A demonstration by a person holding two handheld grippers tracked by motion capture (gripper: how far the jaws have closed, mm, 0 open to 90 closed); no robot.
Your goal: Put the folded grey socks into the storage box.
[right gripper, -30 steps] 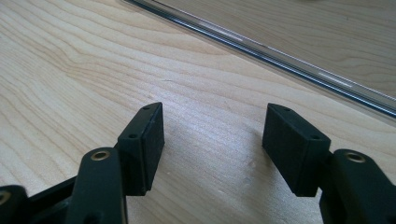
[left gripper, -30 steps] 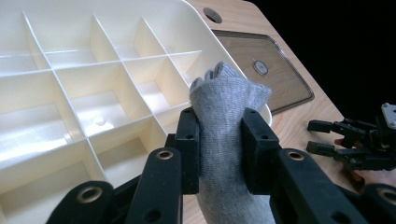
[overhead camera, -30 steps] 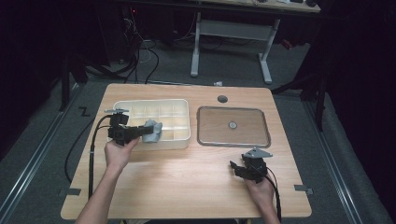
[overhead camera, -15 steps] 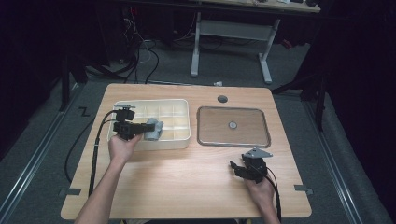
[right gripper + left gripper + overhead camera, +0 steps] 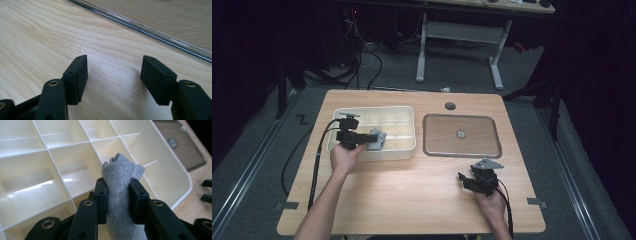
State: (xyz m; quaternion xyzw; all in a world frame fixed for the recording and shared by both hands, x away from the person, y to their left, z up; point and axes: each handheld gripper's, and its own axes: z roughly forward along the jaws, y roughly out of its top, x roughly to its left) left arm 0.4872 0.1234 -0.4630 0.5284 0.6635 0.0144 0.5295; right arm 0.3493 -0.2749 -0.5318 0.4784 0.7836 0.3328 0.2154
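Plainly, left gripper [image 5: 117, 200] clamps grey cloth [image 5: 121, 177] over organizer [image 5: 404, 150] (right gripper [image 5: 116, 75] released).

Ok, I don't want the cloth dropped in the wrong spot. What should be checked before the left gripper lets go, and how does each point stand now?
1. Left gripper grips the grey cloth: ok, jaws pressed on both sides.
2. Cloth over the cream divided tray: ok.
3. Compartments beneath free of other items: ok, those visible are bare.
4. Which compartment the cloth sits over: cannot tell.
5. Right gripper out of the way: ok, open over bare table, beside the clear lid.
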